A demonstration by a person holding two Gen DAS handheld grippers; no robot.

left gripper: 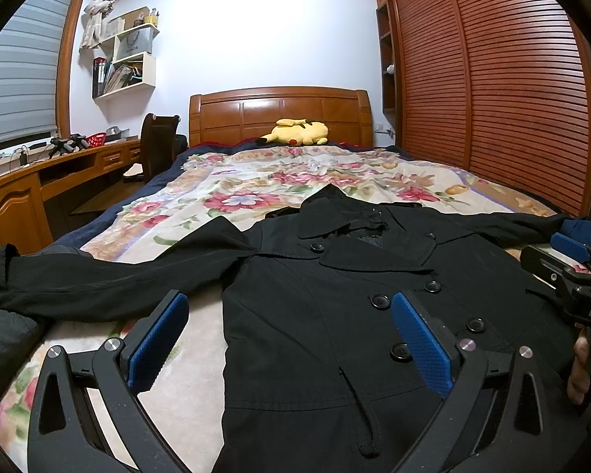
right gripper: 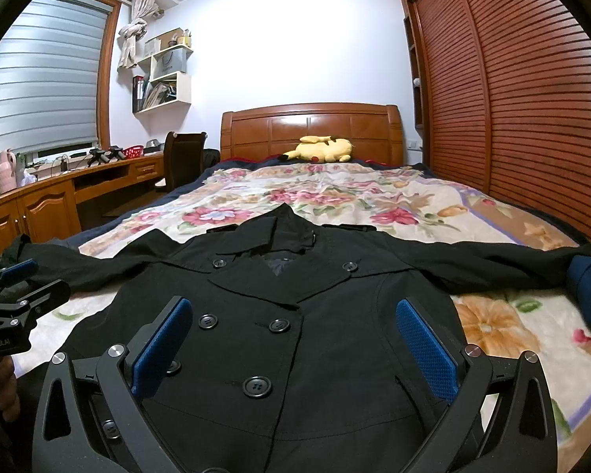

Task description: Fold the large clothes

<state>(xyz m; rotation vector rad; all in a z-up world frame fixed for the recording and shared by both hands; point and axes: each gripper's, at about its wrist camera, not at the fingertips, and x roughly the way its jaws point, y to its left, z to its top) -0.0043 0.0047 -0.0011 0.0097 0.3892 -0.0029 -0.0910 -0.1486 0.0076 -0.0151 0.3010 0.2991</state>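
Observation:
A black double-breasted coat (left gripper: 335, 315) lies front up on the floral bedspread, collar toward the headboard, both sleeves spread out sideways; it also shows in the right wrist view (right gripper: 295, 315). My left gripper (left gripper: 291, 339) is open and empty, held above the coat's left edge. My right gripper (right gripper: 295, 347) is open and empty above the coat's chest. The right gripper shows at the right edge of the left wrist view (left gripper: 571, 260). The left gripper shows at the left edge of the right wrist view (right gripper: 15, 287).
The floral bedspread (right gripper: 335, 197) covers a bed with a wooden headboard (right gripper: 311, 126). A yellow plush toy (right gripper: 323, 149) lies at the head. A wooden desk (right gripper: 59, 193) and chair (right gripper: 181, 157) stand left. A slatted wardrobe (right gripper: 512, 98) runs along the right.

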